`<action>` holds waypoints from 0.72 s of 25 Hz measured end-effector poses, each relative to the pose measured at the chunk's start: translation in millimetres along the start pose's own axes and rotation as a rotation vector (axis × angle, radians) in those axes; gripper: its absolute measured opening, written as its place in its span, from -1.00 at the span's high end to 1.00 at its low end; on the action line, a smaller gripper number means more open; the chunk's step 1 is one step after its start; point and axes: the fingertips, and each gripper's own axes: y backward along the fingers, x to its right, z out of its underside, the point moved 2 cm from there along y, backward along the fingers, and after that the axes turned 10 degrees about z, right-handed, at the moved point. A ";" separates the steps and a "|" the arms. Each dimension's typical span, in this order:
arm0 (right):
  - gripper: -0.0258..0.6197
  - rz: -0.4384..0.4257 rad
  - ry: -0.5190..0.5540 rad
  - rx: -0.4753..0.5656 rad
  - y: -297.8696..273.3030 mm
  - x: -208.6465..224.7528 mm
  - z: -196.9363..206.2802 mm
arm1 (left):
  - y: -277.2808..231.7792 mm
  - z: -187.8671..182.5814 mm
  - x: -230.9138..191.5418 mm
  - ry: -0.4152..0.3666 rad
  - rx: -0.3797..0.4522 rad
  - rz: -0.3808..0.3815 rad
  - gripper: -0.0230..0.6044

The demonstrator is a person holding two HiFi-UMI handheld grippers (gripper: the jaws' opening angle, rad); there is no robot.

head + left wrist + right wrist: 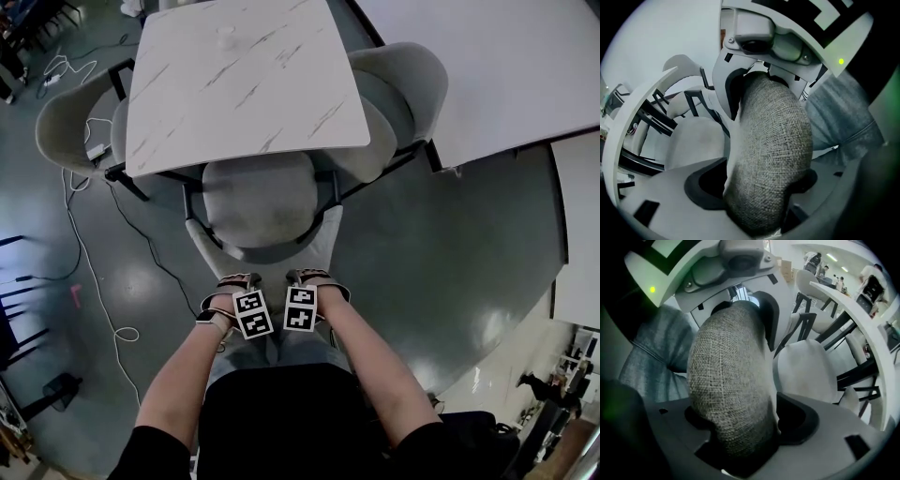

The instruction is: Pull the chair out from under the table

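Note:
A grey fabric chair [260, 202] stands at the near side of the white marble-top table [244, 75], its seat partly under the top. My left gripper [236, 283] is shut on the chair's backrest rim [771, 154], left of centre. My right gripper [309, 279] is shut on the same rim [729, 394], right of centre. In both gripper views the woven grey fabric fills the gap between the jaws. The seat [806, 369] shows beyond the rim.
Two more grey chairs sit at the table's left [70, 117] and right [398, 89]. A second white table [487, 66] lies to the right. A white cable [89, 281] and a black cable [150, 258] run over the dark floor on the left.

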 end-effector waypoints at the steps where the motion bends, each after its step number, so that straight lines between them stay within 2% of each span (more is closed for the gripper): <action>1: -0.17 -0.002 0.007 -0.006 -0.3 -0.5 0.0 | -0.1 0.3 0.2 -0.007 -0.005 0.001 -0.17; 5: -0.06 -0.023 0.032 -0.030 0.6 -1.8 0.8 | -0.8 1.6 2.6 -0.054 -0.052 0.015 0.01; 10: 0.09 -0.008 0.062 -0.046 2.9 -6.3 0.9 | 0.0 2.9 8.2 -0.099 -0.078 -0.003 0.21; 18: 0.11 -0.013 0.011 -0.047 1.5 -37.6 -4.0 | -7.9 13.5 33.1 -0.169 -0.116 -0.017 0.32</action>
